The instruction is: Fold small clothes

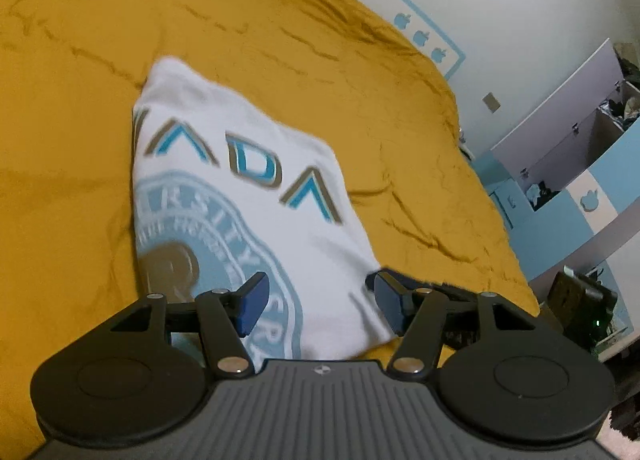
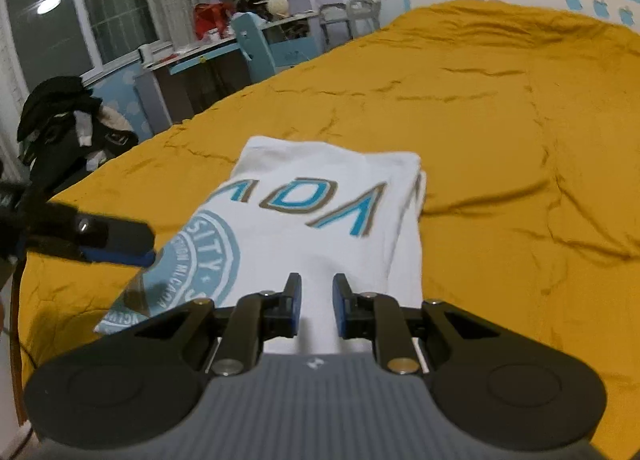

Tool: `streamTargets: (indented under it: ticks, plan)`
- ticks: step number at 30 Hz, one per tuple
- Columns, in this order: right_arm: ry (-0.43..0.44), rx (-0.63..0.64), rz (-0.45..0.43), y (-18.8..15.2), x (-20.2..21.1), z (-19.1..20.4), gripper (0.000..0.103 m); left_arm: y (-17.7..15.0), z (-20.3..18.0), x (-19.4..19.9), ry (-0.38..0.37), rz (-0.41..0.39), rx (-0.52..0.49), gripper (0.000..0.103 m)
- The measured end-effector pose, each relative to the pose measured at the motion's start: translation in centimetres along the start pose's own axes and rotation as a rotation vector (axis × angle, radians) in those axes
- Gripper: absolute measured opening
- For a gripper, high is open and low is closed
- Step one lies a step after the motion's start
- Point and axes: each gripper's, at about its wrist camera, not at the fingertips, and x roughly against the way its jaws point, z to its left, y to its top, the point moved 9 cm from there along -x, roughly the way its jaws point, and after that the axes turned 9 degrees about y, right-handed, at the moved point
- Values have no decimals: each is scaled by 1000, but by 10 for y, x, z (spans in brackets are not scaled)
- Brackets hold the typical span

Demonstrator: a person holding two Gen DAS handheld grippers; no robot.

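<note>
Right tool [image 2: 317, 300] nearly clenched, apparently pinching the soft, light white shirt [image 2: 320, 220]'s near hem, left tool [image 1: 316, 302] released above it on the bed [image 2: 500, 120].

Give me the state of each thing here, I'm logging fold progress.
White T-shirt: folded into a narrow stack, print facing up, lying on the bed.
Yellow bedspread: spread out, wrinkled.
Left claw: open, fabric between its fingers, not gripped.
Right claw: narrowly apart over the shirt's near edge; grip unclear.
</note>
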Motion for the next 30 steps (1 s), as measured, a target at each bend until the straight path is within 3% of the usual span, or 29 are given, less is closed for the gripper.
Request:
streamTargets:
  ticks: [5,18,21,22,24,25,27,30]
  plan:
    - [0,-62,26,-9,-4,-16,13,-17,8,-12,49,42,7,71]
    - [1,-88,59,-22,-21,-28,13,-26,25,-21,5,57,58,71]
    - [-16,-111,56,-18,-15,-24,14,-25,21,-10,8,29,72,71]
    - [-34,-115,53,-15,-9,-20,20,-24,20,-4,40,14,70,72]
    - [-114,-90,49,-10,5,-10,41,-23,17,11,141,-23,41,73]
    - [-163,-67,45,-7,14,-3,56,-23,14,21,187,-49,26,77]
    - [-217,-32,31,-5,31,13,63,-25,6,40,233,-93,8,88]
    - [-234,-24,28,-8,51,38,72,-31,-8,64,292,-123,-9,91]
